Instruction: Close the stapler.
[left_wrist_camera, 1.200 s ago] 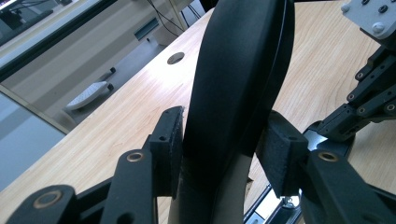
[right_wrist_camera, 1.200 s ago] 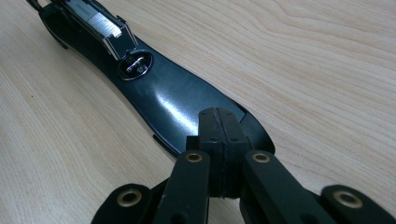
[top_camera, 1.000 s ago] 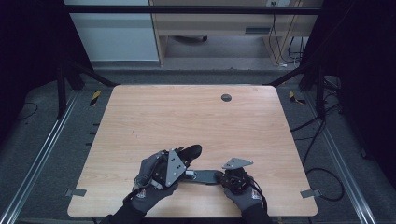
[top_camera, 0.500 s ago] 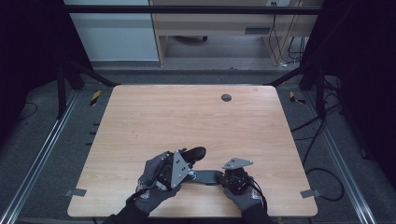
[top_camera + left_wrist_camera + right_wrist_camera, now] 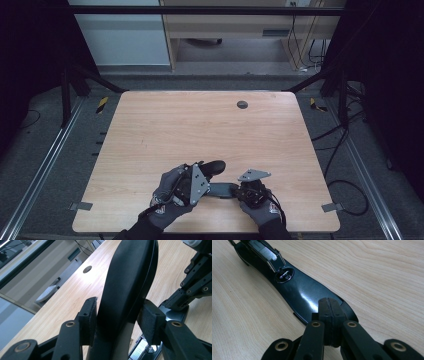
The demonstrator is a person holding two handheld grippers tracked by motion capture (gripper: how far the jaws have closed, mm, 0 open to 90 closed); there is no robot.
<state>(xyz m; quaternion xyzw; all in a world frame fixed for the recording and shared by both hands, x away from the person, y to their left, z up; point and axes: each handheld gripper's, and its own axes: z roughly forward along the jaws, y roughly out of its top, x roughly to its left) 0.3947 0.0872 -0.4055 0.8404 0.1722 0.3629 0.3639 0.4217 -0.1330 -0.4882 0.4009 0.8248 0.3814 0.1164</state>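
Stapler (image 5: 222, 190) sat at table's (image 5: 200, 125) 6 o'clock. R gripper (image 5: 329, 308), jaws closed w/ nothing between, pinned base (image 5: 302, 293) flat so L gripper (image 5: 120, 320), clamped on lid (image 5: 130, 277), could hinge it toward 12.

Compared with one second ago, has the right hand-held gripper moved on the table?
No. The right hand-held gripper keeps the same place relative to the table's round hole.
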